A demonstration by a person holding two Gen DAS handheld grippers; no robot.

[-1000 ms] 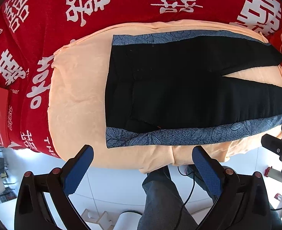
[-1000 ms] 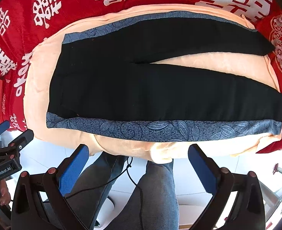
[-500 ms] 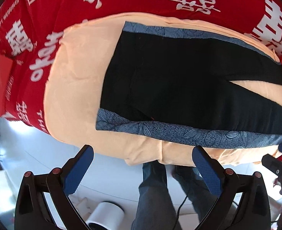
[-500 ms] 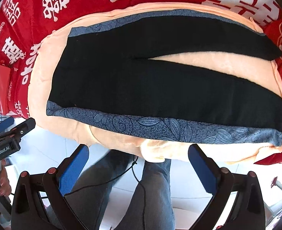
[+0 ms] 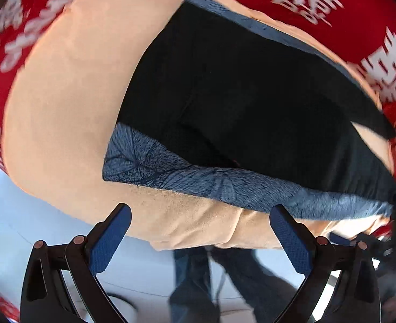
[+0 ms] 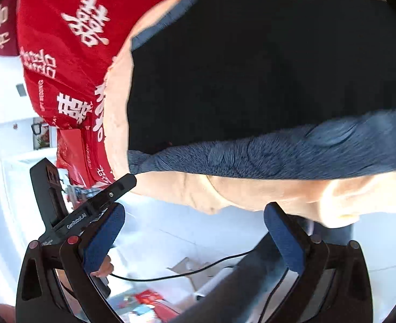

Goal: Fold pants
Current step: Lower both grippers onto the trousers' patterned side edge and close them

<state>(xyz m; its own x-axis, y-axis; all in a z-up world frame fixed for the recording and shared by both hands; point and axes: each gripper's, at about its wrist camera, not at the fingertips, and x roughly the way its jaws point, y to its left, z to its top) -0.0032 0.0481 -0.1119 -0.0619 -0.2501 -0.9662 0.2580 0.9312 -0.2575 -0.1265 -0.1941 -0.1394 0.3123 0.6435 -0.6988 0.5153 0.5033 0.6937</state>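
Pants (image 5: pixel 246 102) lie flat on the peach blanket (image 5: pixel 63 86) over the red printed cloth (image 5: pixel 332 8): black body, blue floral side stripe (image 5: pixel 225 185) along the near edge, waistband end to the left, legs running off right. We see our left gripper (image 5: pixel 198 239) with fingers spread wide, empty, hovering just short of the table edge below the stripe's waist corner. Our right gripper (image 6: pixel 195 237) is likewise wide open and holding nothing, near the same stripe (image 6: pixel 278 153) a bit further along; the left gripper body (image 6: pixel 90 210) sits right beside its left finger. Risks from here, as we judge it: both frames are motion-blurred, so a fast approach could miss the thin pants edge and pinch the blanket instead, dragging it and the pants together. With the two grippers this near each other, they may collide or grab too close together, leaving the long legs to sag or skew the fold. The cable (image 6: pixel 184 274) hanging below could snag.
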